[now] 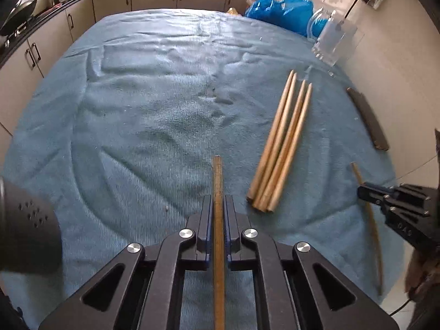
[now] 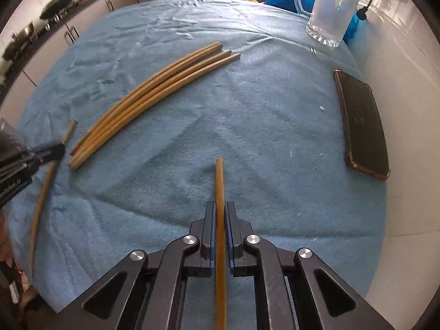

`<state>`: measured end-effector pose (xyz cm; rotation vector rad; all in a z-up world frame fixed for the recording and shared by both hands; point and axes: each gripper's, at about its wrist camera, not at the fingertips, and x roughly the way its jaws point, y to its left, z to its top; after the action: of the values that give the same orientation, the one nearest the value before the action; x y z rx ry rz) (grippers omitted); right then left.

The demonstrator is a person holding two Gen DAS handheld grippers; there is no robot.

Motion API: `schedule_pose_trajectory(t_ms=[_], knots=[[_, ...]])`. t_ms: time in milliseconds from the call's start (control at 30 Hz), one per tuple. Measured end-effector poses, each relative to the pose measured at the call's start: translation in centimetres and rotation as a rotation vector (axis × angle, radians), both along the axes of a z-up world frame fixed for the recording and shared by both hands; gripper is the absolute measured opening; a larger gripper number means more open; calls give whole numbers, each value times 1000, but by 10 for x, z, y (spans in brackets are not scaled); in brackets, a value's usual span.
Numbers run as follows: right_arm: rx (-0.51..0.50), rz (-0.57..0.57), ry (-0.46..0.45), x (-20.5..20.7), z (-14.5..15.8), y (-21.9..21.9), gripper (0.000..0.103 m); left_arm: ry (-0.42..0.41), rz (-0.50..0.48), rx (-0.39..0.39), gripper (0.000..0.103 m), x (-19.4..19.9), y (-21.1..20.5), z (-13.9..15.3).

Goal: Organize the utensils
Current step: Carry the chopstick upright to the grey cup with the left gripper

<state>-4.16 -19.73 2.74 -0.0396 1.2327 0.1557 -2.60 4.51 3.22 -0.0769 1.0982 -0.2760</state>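
Observation:
My left gripper (image 1: 218,200) is shut on a wooden chopstick (image 1: 217,176) that points forward above the blue towel (image 1: 137,115). My right gripper (image 2: 220,207) is shut on another wooden chopstick (image 2: 219,181), also above the towel (image 2: 247,137). Several chopsticks lie side by side in a bundle on the towel, right of centre in the left wrist view (image 1: 283,143) and at left in the right wrist view (image 2: 148,99). Each gripper shows in the other's view: the right one (image 1: 365,192) with its chopstick (image 1: 372,225), the left one (image 2: 59,150) with its chopstick (image 2: 44,189).
A clear glass mug (image 1: 332,40) (image 2: 330,8) stands at the far right of the towel. A dark phone (image 2: 363,123) (image 1: 367,118) lies along the right edge. Blue plastic bags (image 1: 280,11) sit behind the mug. Kitchen cabinets (image 1: 110,2) run along the back and left.

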Motion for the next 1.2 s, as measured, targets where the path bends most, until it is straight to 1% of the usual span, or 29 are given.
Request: schedule_pose_trajectory(t_ms=[33, 100, 167, 267, 300, 367, 467, 533, 733, 767, 900, 1033, 1200], knots=[[15, -6, -28, -7, 5, 0, 7, -27, 0, 0, 7, -6, 2, 6], [26, -5, -85, -17, 17, 2, 7, -84, -6, -24, 6, -20, 6, 20], [43, 2, -166, -34, 37, 8, 7, -145, -8, -78, 6, -39, 14, 40], [99, 4, -289, -60, 70, 15, 7, -231, -11, -130, 6, -64, 25, 64], [105, 4, -325, -67, 79, 18, 7, -252, -10, -138, 7, -70, 27, 70], [135, 8, -397, -83, 100, 24, 7, -325, -6, -160, 7, -91, 36, 87], [170, 14, -479, -97, 117, 29, 7, -414, 9, -175, 7, -114, 46, 105], [188, 21, -532, -104, 130, 38, 7, -459, 23, -177, 6, -126, 53, 116], [224, 34, -650, -110, 152, 67, 7, -568, 60, -220, 7, -152, 79, 148], [231, 35, -664, -107, 155, 71, 7, -595, 70, -228, 7, -156, 85, 156], [280, 46, -710, -101, 175, 86, 7, -655, 104, -248, 7, -165, 106, 178], [342, 71, -744, -92, 199, 106, 7, -726, 171, -215, 7, -163, 134, 204], [437, 98, -789, -75, 226, 139, 7, -771, 275, -158, 7, -146, 169, 221]])
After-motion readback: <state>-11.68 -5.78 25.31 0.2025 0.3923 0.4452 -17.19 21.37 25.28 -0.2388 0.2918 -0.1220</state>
